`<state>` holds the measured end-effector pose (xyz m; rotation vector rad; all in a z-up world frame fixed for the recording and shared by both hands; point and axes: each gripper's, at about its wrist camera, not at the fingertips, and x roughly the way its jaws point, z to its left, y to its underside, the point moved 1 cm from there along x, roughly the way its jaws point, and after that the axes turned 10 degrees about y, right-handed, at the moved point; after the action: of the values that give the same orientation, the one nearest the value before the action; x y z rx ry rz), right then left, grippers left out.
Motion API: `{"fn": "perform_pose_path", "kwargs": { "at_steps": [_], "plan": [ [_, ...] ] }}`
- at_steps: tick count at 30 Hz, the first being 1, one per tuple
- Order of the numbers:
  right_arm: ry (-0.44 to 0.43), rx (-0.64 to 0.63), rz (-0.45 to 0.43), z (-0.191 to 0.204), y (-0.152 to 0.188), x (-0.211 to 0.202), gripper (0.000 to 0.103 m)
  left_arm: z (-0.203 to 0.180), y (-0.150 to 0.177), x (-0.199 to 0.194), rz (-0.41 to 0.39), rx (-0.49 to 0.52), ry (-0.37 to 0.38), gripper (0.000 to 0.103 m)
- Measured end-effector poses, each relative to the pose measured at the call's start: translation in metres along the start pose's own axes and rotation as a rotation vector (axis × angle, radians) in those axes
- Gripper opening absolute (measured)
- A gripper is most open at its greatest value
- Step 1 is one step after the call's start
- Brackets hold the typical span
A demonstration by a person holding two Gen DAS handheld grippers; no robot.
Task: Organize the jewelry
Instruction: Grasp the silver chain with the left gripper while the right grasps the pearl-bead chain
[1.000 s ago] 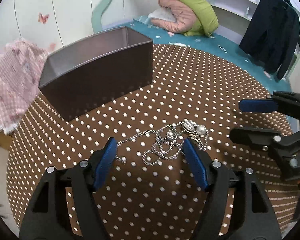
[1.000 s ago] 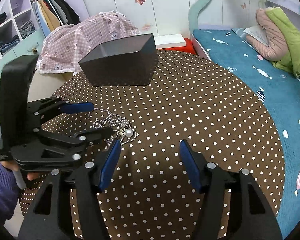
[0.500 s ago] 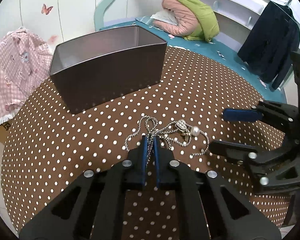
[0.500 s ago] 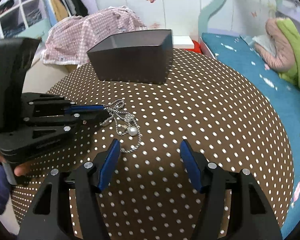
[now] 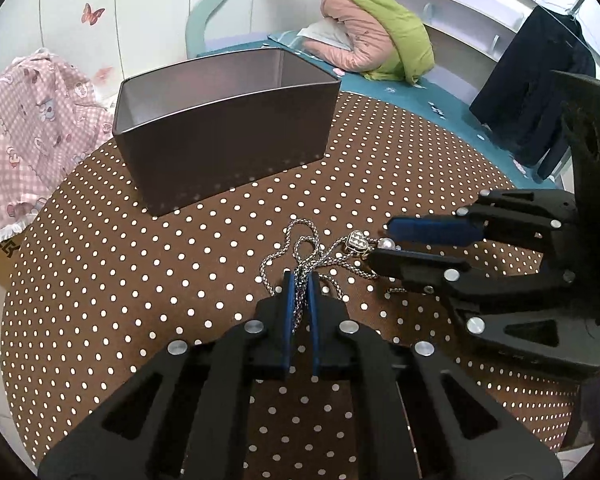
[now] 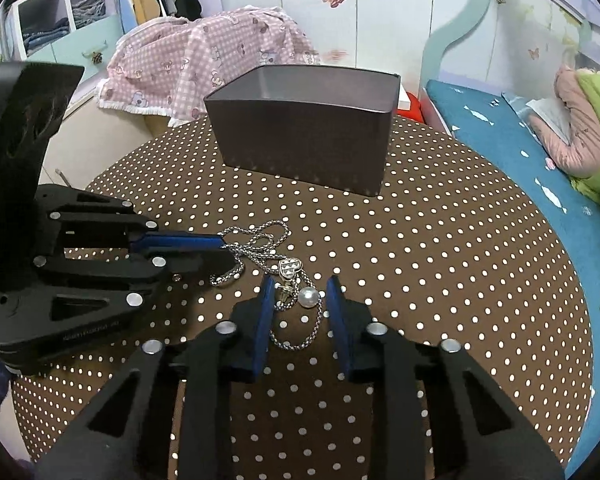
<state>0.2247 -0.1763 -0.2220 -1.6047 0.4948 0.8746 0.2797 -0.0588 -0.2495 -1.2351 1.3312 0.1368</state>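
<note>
Landmark: brown polka-dot tablecloth [image 6: 440,260] over a round table.

Off the cloth's far left edge: pink checked fabric [image 6: 204,64] with cartoon prints, draped over furniture.

On the cloth's left side, in the right wrist view: left gripper [image 6: 225,249], black frame with blue pads, clamped tight on a bunch of chain strands. In its own view the left gripper [image 5: 300,280] shows the strands pinched between nearly touching pads.

Toward the cloth's far edge, centre: open rectangular metal tin [image 6: 308,140], dark brownish-grey outside, dull grey inside; its floor is not visible.

On the cloth, nearer than the tin, just left of centre: silver necklace [image 6: 260,248]. Rope-style chain, tangled in several loops. It carries a heart-shaped pendant [image 6: 290,267] faced with small faceted stones and a round white pearl [image 6: 309,297] beside a small metal fitting. One slack loop trails toward the camera from the pearl.

Over the pendant end of the necklace: right gripper [image 6: 302,306], same black-and-blue build, jaws closing. The pearl and trailing chain sit between its pads; the pads do not yet press on them in its own view.

Beyond the cloth's right edge: teal bedspread [image 6: 520,148] bearing a pink and green padded jacket [image 6: 584,128].
</note>
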Motion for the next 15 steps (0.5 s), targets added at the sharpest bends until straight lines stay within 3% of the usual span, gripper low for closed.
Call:
{"fn": "perform_pose_path", "kwargs": {
  "at_steps": [8,15],
  "plan": [
    [-0.028,0.027,-0.002,-0.001,0.001,-0.001,0.013,0.001,-0.003,0.001,0.001,-0.004,0.005,0.007],
    [-0.07,0.064,-0.058,-0.008,-0.006,-0.029,0.01,0.0,-0.004,0.003,0.002,-0.015,0.009,0.007]
  ]
}}
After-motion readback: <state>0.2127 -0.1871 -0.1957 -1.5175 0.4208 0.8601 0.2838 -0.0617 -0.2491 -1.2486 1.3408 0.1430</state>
